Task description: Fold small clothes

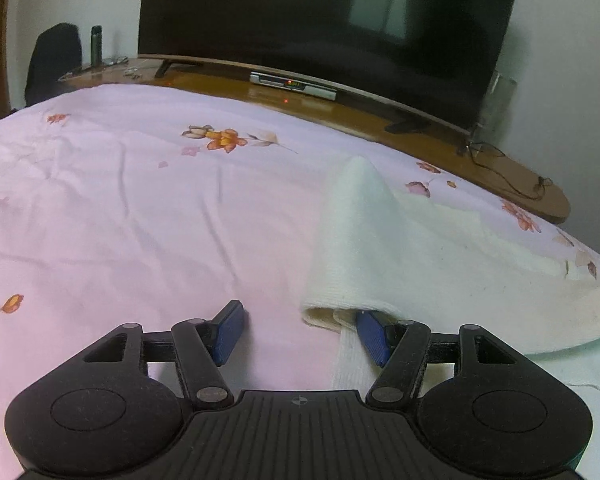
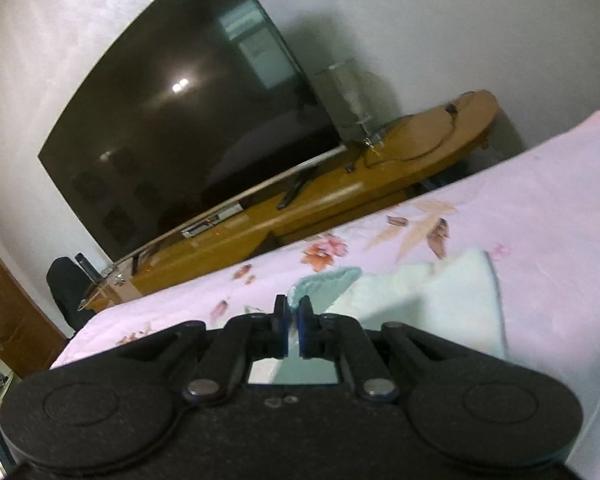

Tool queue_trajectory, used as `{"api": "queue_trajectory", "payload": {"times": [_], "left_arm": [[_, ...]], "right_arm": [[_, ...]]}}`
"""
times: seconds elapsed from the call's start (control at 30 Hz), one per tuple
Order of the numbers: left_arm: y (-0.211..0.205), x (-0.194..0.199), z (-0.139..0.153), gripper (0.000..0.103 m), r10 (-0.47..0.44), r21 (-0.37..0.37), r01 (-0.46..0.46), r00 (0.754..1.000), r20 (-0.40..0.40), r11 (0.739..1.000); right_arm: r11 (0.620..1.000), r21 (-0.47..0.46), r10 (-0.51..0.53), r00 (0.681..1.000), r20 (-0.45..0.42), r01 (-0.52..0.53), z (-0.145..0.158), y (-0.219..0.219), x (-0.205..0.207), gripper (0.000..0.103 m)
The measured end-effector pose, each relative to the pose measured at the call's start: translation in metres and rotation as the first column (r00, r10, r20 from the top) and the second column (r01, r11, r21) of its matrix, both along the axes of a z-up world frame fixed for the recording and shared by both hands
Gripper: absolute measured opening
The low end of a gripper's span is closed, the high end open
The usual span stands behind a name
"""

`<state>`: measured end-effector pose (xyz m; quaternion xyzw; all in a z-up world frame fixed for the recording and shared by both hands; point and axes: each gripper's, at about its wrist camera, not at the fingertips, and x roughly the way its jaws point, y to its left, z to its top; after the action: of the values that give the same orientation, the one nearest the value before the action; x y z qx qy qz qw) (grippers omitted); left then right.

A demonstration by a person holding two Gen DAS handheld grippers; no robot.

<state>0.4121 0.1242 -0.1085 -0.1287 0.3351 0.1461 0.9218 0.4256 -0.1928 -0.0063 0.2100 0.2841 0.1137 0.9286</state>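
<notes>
Pink floral bedsheet [image 1: 140, 208] covers the bed that serves as the folding surface, with a large dark television [image 1: 324, 20] on a wooden stand [image 1: 532, 196] along the far wall.

Starting at the right gripper [image 2: 294, 322]: its jaws are pressed together on a thin edge of the pale white garment [image 1: 400, 248], and the cloth rises in a peak from the bed toward them, seemingly lifted there so that part can be carried over for a fold. The rest of the garment lies flat on the sheet, to the right in both views.

The left gripper [image 1: 300, 332] has its jaws spread, holding nothing. Its left blue pad [image 1: 229, 332] rests over bare sheet; its right one sits at the near hemmed opening of the garment, its tip tucked under the cloth edge. That placement looks like a line-up to take the near left corner, so both ends of one side can travel together.
</notes>
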Motion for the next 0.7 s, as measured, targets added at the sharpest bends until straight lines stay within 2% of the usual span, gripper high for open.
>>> {"api": "queue_trajectory", "payload": {"times": [0.23, 0.4, 0.53, 0.63, 0.7], "left_arm": [[0.006, 0.0, -0.001, 0.063, -0.067, 0.013, 0.067, 0.998, -0.003, 0.998], [0.008, 0.0, 0.0, 0.063, -0.098, 0.014, 0.098, 0.995, -0.007, 0.995], [0.01, 0.003, 0.001, 0.057, -0.145, 0.028, 0.145, 0.989, -0.016, 0.989], [0.01, 0.004, 0.003, 0.051, -0.167, 0.024, 0.167, 0.986, -0.018, 0.986], [0.011, 0.004, 0.002, 0.051, -0.176, 0.024, 0.177, 0.984, -0.018, 0.984]], "right_arm": [[0.997, -0.023, -0.068, 0.997, -0.032, 0.068, -0.011, -0.03, -0.014, 0.005], [0.992, -0.091, -0.105, 0.982, -0.155, 0.092, -0.044, -0.044, -0.016, 0.005], [0.989, -0.074, -0.139, 0.977, -0.16, 0.128, -0.053, -0.052, -0.024, 0.005], [0.989, -0.091, -0.128, 0.978, -0.165, 0.114, -0.053, -0.049, -0.025, 0.005], [0.989, -0.095, -0.123, 0.982, -0.144, 0.11, -0.048, -0.048, -0.027, 0.005]]}}
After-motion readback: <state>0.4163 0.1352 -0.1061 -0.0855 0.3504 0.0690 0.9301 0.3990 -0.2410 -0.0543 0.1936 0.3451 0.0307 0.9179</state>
